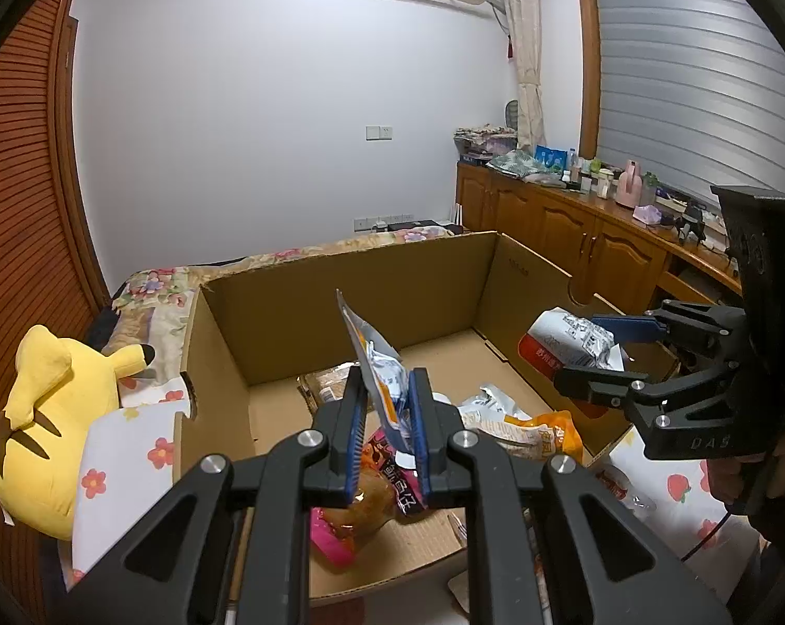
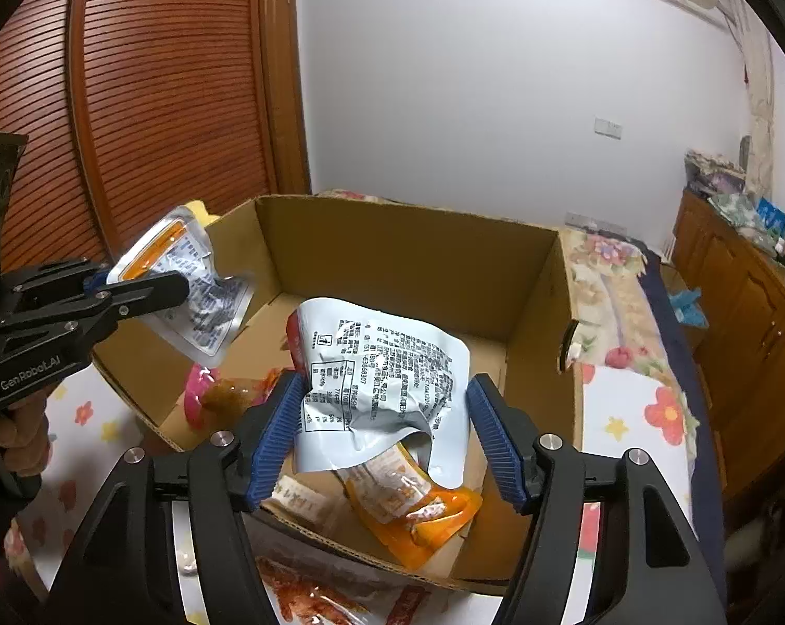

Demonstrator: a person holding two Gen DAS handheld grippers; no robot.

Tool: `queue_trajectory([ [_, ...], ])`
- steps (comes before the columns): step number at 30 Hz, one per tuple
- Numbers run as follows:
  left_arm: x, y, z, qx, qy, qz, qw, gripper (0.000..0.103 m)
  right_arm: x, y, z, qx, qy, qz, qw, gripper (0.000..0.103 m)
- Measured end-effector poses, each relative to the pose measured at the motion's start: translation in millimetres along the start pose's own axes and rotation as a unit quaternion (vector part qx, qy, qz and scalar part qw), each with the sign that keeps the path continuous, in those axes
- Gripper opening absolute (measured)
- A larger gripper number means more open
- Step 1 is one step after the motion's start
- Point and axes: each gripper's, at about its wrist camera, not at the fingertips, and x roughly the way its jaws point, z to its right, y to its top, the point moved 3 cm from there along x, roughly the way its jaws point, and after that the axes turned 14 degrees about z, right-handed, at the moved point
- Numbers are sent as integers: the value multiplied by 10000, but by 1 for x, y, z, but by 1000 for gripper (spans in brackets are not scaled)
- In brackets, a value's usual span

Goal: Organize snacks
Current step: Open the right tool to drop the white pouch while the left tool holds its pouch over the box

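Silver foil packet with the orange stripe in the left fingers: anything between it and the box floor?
Nothing walls it off: the silver foil packet hangs above the open cardboard box. Directly below lie a pink packet and other loose snacks, so it would land on them.

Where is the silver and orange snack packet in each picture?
Left wrist view: the silver and orange packet stands upright at centre, pinched in the left gripper.
Right wrist view: the same packet is at the left edge, over the box's left wall, in that gripper.
Shared landmark: the cardboard box, behind the packet in both.
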Motion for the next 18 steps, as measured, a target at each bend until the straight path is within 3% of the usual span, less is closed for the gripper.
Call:
queue_trajectory([
  [18, 12, -6, 0, -12, 75, -165, 9998, 15, -7, -3, -2, 14, -46, 7, 10000, 71],
])
